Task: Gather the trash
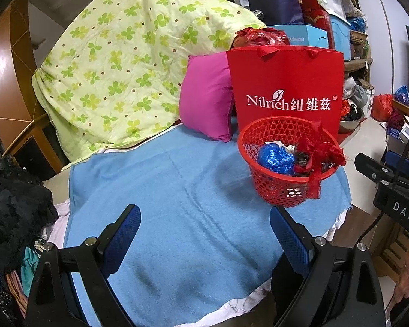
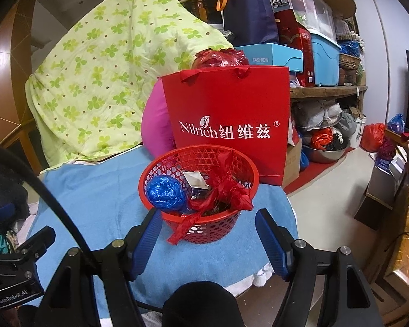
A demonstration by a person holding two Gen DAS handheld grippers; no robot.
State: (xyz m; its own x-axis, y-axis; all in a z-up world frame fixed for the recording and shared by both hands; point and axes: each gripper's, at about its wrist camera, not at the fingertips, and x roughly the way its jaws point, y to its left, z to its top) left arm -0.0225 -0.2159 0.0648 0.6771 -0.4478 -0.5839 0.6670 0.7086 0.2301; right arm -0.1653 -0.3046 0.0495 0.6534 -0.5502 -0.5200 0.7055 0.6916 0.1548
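A red plastic basket (image 1: pixel 283 188) (image 2: pixel 204 229) stands on a blue towel (image 1: pixel 177 190) (image 2: pixel 101 196). It holds a crumpled blue foil ball (image 1: pixel 275 158) (image 2: pixel 165 192), red crumpled wrapping with a ribbon (image 1: pixel 321 152) (image 2: pixel 226 193), a white paper scrap (image 2: pixel 195 178) and dark bits. My left gripper (image 1: pixel 204 215) is open and empty over the towel, left of the basket. My right gripper (image 2: pixel 207 218) is open, its fingers on either side of the basket's near wall, holding nothing.
A red Nilrich paper bag (image 1: pixel 286 87) (image 2: pixel 229 122) stands just behind the basket, beside a pink pillow (image 1: pixel 207 100) and a green clover quilt (image 1: pixel 117 62). Shelves with boxes and bags (image 2: pixel 308 54) stand at the right, with floor (image 2: pixel 335 190) below. Dark clothes (image 1: pixel 11 204) lie at the left.
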